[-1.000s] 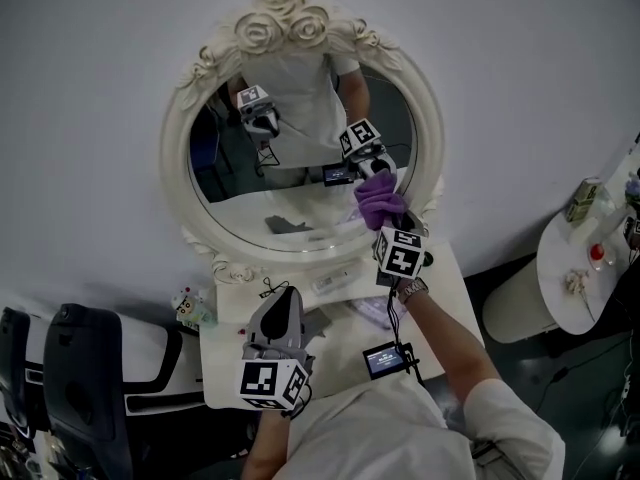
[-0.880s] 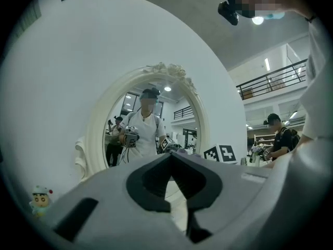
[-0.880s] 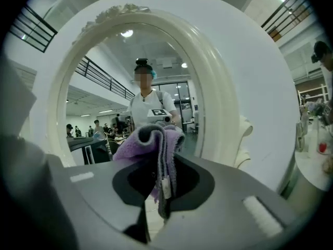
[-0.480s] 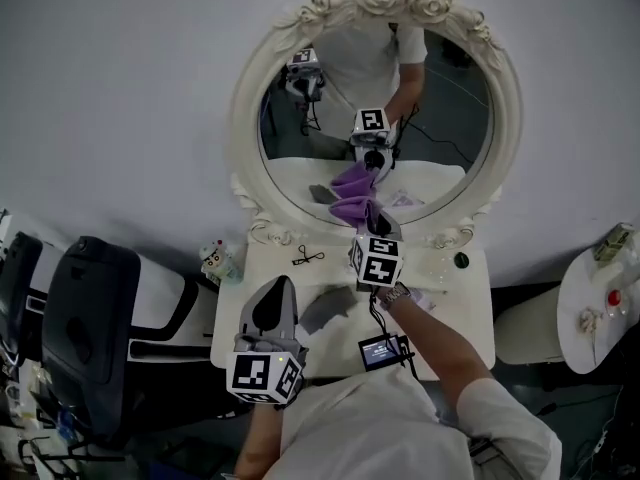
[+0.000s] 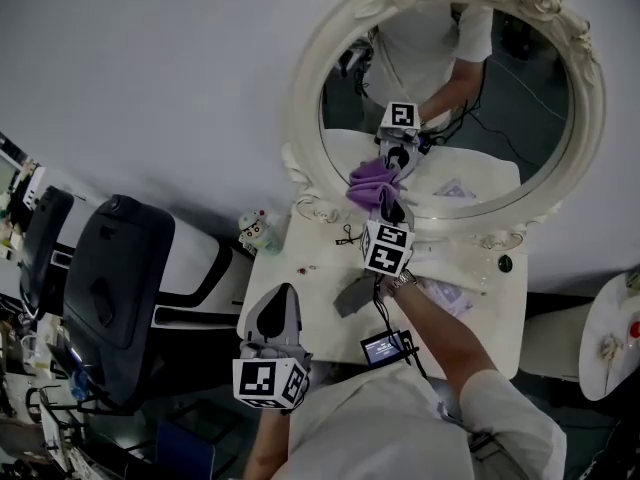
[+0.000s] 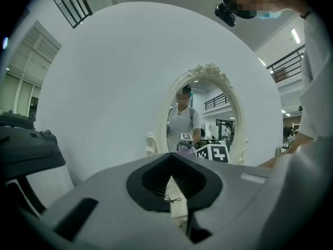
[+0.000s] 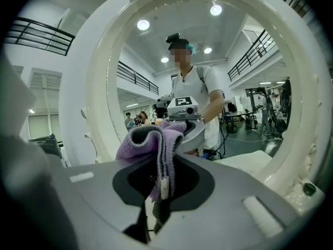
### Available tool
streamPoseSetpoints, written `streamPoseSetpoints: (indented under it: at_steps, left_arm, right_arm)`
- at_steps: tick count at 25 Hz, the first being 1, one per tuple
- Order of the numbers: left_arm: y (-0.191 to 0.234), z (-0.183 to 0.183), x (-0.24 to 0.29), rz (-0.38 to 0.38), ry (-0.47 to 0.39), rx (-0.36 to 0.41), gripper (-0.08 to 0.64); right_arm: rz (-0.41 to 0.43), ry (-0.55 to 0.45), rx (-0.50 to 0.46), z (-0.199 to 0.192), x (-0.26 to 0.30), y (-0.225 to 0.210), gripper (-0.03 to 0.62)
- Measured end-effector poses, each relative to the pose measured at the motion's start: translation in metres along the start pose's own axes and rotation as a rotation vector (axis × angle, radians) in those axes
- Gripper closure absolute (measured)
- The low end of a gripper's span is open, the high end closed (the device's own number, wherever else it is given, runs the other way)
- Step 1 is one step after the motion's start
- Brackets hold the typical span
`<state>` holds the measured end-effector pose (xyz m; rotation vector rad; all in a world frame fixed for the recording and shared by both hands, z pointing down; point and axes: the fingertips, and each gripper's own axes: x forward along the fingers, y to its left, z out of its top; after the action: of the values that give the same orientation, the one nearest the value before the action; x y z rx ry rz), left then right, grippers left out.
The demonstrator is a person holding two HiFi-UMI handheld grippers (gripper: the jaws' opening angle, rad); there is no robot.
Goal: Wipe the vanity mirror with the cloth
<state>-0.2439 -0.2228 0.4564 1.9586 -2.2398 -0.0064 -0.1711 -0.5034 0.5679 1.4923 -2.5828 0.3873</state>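
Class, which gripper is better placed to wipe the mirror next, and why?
Right. The right gripper is shut on the purple cloth, held at the mirror glass; the left gripper is shut, empty and far back.

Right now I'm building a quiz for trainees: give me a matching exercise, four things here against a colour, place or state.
Things:
1. cloth
2. left tongs
3. chair
4. mirror frame

States:
A. shut, holding nothing
B. black, left of the table
C. purple, clamped in the right tongs
D. white, carved roses on top

Pairs: 1-C; 2-A; 3-B; 4-D
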Motion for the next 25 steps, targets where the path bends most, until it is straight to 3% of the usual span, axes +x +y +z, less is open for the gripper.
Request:
streamPoseSetpoints:
  at_steps: [3, 8, 17, 25]
  left_arm:
    - [0.004, -0.006, 0.001, 0.002, 0.015, -0.004, 0.560]
    - [-0.012, -0.008, 0.018, -0.073, 0.020, 0.001, 0.559]
    - [-0.070, -0.013, 0.051, -0.242, 0.022, -0.012, 0.560]
    - [-0.102, -0.016, 0.069, -0.323, 0.031, -0.017, 0.559]
  right_arm:
    - [-0.016, -0.018, -0.011, -0.001, 0.000, -0.002, 0.538]
    - [-0.048, -0.012, -0.016, -0.001, -0.004, -0.025, 0.537]
    - [-0.193, 0.003, -0.050, 0.001, -0.035, -0.124, 0.534]
    - [-0.327, 0.003, -0.092, 0.013, -0.065, -0.208, 0.531]
